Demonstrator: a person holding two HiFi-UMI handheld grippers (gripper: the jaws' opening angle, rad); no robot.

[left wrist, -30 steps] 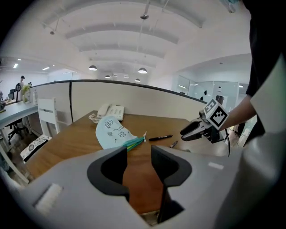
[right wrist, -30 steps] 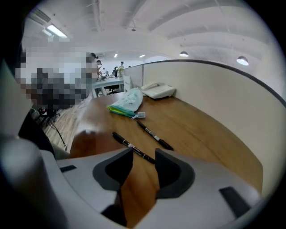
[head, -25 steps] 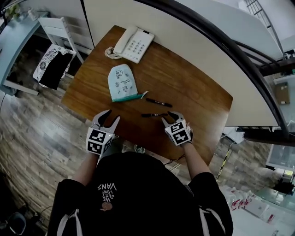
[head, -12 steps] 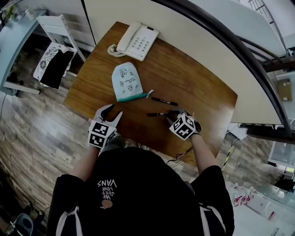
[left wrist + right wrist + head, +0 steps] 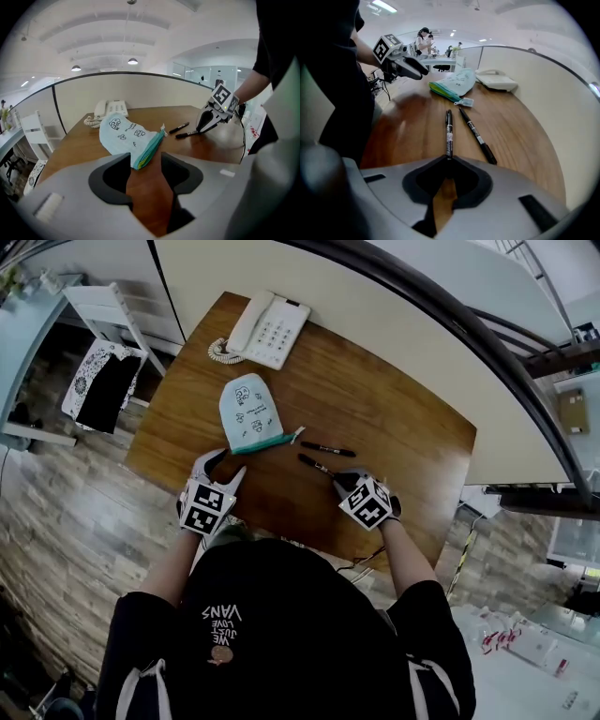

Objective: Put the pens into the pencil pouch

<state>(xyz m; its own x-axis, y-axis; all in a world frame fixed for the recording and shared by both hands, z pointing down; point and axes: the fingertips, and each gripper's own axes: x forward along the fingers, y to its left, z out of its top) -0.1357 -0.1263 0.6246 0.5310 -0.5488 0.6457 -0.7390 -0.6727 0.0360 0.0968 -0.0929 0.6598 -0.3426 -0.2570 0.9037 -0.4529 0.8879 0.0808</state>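
A pale blue pencil pouch (image 5: 246, 412) with a green zip edge lies on the wooden table (image 5: 394, 418). Two black pens lie to its right. The far pen (image 5: 326, 449) rests flat. The near pen (image 5: 314, 465) points slantwise towards the pouch, and my right gripper (image 5: 342, 479) is closing its jaws, shut on that pen's end (image 5: 449, 133). The other pen (image 5: 477, 135) lies just to the right of it. My left gripper (image 5: 222, 465) is opening its jaws near the table's front edge, with nothing between them; the pouch mouth (image 5: 149, 149) lies just ahead of it.
A white desk telephone (image 5: 262, 329) with a coiled cord sits at the table's back left. A curved partition wall (image 5: 394, 315) runs along the far edge. A white chair (image 5: 103, 301) stands on the floor to the left.
My right gripper has shut on the near pen, which has swung from lying crosswise to slanting. My left gripper has shifted slightly towards the pouch and its jaws stand wider.
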